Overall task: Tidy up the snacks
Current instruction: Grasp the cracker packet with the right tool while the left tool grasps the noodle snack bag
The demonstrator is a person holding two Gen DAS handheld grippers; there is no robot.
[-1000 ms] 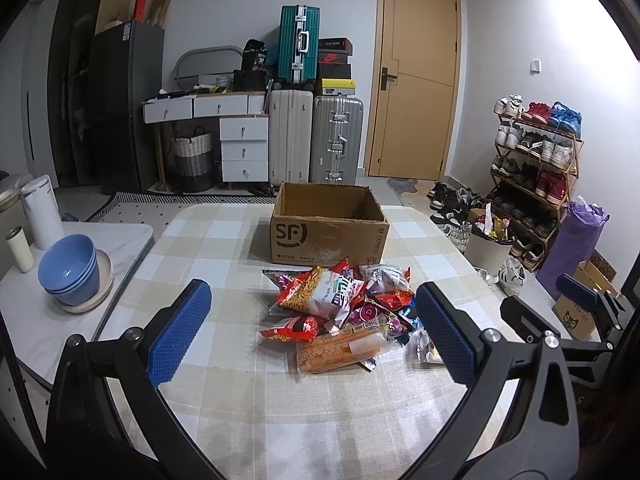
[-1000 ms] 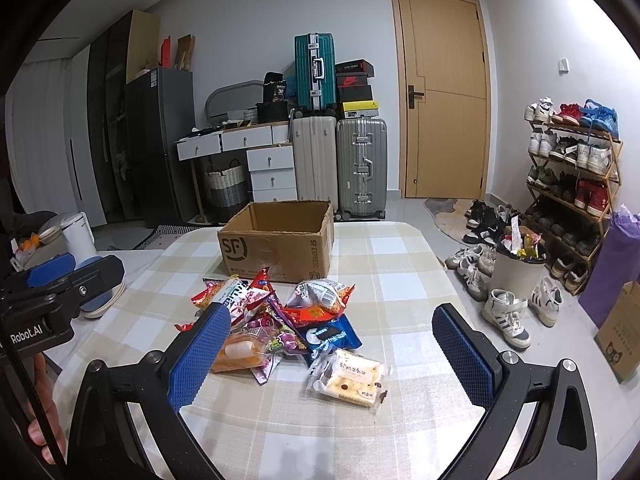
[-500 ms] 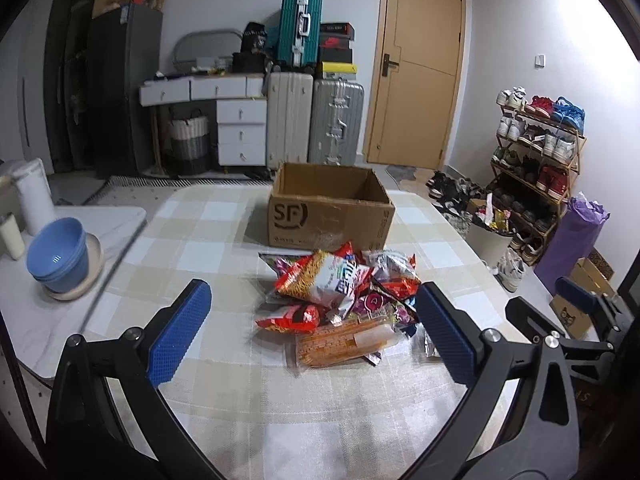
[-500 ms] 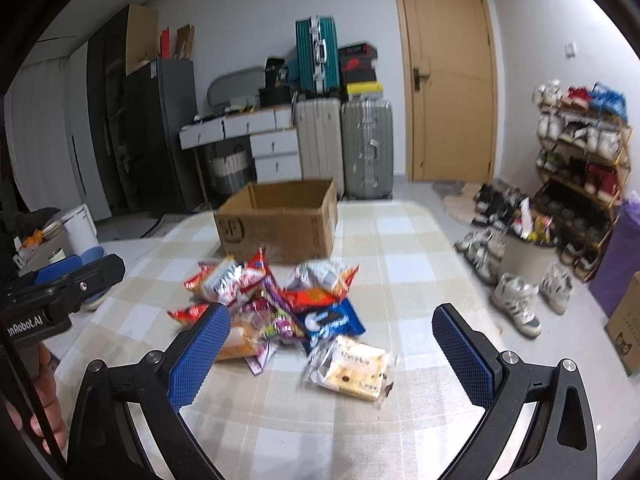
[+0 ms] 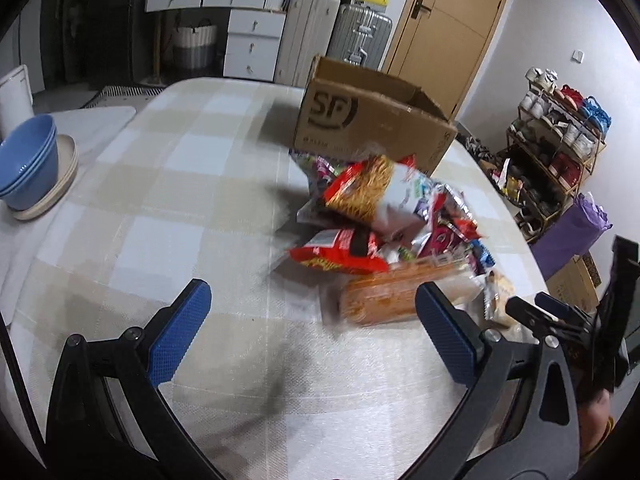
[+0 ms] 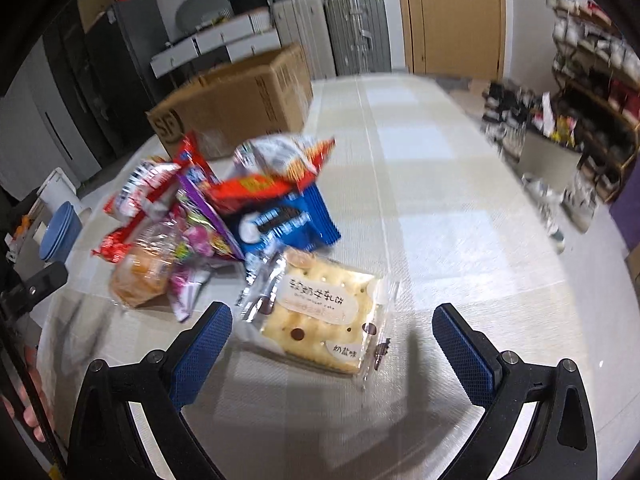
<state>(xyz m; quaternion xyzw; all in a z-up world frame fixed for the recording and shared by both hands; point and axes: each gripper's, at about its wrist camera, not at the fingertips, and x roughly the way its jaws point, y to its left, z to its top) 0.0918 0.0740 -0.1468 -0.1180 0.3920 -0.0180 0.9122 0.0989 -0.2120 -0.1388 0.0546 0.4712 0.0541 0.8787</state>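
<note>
Both claws, left claw (image 5: 308, 332) and right claw (image 6: 334, 350), gape wide, empty, above the cracker pack (image 6: 320, 316).

Even indoor light, fairly bright. Heavy motion blur in both views, esp. snack pile (image 5: 384, 220) & shoe rack (image 6: 580, 120). Fisheye bends edges, black vignette at corners. Soft shadows on counter (image 5: 200, 240) under each claw.

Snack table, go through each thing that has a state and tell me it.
left gripper: open, empty
right gripper: open, empty
cardboard box: open-topped, upright
cracker pack: sealed, lying flat
door: shut
blue bowls: stacked upright
</note>
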